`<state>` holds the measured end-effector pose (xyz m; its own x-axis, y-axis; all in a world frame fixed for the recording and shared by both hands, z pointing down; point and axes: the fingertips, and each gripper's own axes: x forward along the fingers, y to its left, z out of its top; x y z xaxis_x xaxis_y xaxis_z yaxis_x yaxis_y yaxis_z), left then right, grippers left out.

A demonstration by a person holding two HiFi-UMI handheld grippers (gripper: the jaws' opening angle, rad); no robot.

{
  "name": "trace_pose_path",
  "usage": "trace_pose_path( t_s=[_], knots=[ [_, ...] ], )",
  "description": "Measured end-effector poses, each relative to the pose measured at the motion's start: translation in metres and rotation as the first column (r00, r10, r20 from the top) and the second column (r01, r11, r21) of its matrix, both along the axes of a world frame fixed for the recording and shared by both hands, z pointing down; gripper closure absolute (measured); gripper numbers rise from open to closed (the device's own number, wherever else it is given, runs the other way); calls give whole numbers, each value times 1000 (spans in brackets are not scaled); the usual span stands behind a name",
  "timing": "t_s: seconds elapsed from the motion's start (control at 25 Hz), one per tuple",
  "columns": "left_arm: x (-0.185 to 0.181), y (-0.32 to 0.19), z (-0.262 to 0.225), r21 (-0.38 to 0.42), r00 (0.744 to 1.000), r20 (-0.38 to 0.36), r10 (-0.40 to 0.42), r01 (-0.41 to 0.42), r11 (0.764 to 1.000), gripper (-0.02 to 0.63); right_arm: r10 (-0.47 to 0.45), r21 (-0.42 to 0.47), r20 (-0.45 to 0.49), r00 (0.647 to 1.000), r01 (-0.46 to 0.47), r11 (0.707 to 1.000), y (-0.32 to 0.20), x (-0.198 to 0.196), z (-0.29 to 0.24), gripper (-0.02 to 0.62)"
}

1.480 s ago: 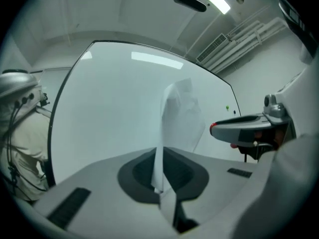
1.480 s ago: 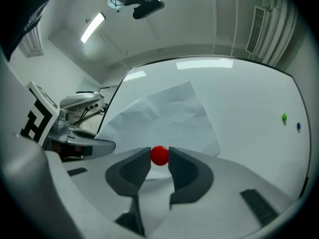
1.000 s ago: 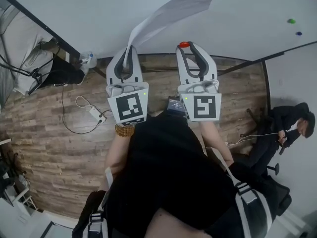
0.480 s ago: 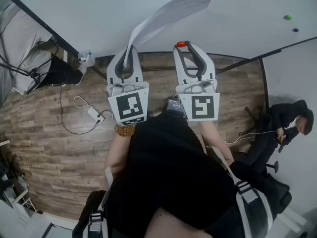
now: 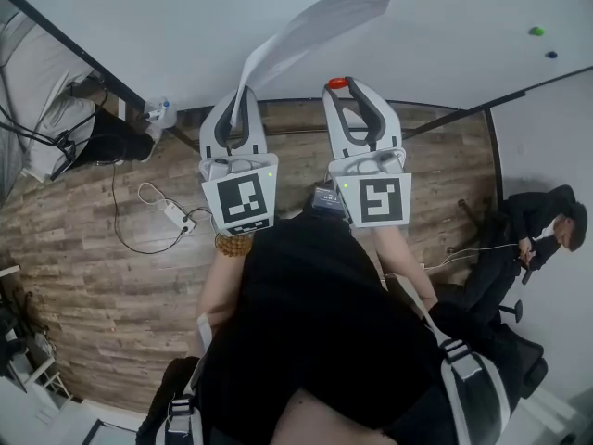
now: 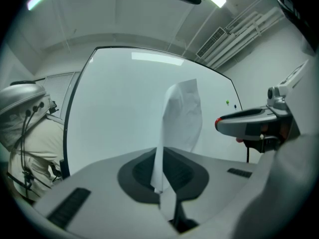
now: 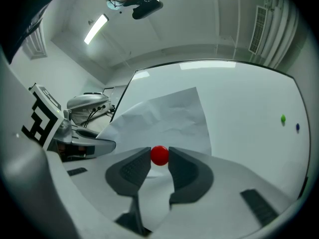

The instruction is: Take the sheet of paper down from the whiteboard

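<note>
The white sheet of paper (image 5: 315, 26) curls away from the whiteboard (image 5: 445, 26), its lower edge pinched in my left gripper (image 5: 243, 89), which is shut on it. In the left gripper view the sheet (image 6: 179, 118) rises edge-on from between the closed jaws. My right gripper (image 5: 345, 85) is level with the left and shut on a small red round magnet (image 5: 340, 82). The right gripper view shows that magnet (image 7: 159, 155) squeezed between the two pads, with the creased sheet (image 7: 164, 118) behind it.
A green magnet (image 5: 536, 31) and a blue magnet (image 5: 552, 54) stick to the whiteboard at the right. A seated person (image 5: 533, 235) is at the far right. Cables and a power strip (image 5: 176, 213) lie on the wooden floor at the left.
</note>
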<state>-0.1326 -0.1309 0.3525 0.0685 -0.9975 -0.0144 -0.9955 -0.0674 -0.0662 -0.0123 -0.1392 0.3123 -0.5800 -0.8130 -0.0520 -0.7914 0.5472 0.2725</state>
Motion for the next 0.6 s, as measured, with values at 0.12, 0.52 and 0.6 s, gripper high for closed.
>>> trace_pose_path(
  t_s=[0.12,0.52,0.6],
  knots=[
    [1,-1,0,-1,1000,0,4,-4,1000,594,1,0,2,1000,-1,1000,0,0,-1,488],
    [3,-2,3,-7,1000,-3,20,-20,1000,594,3,1,7,1000,-3,1000,0,0,-2,489],
    [2,-2,2,-7,1000,-4,21,-21,1000,594,4,3,7,1000,-4,1000,-1,-1,-3,489]
  ],
)
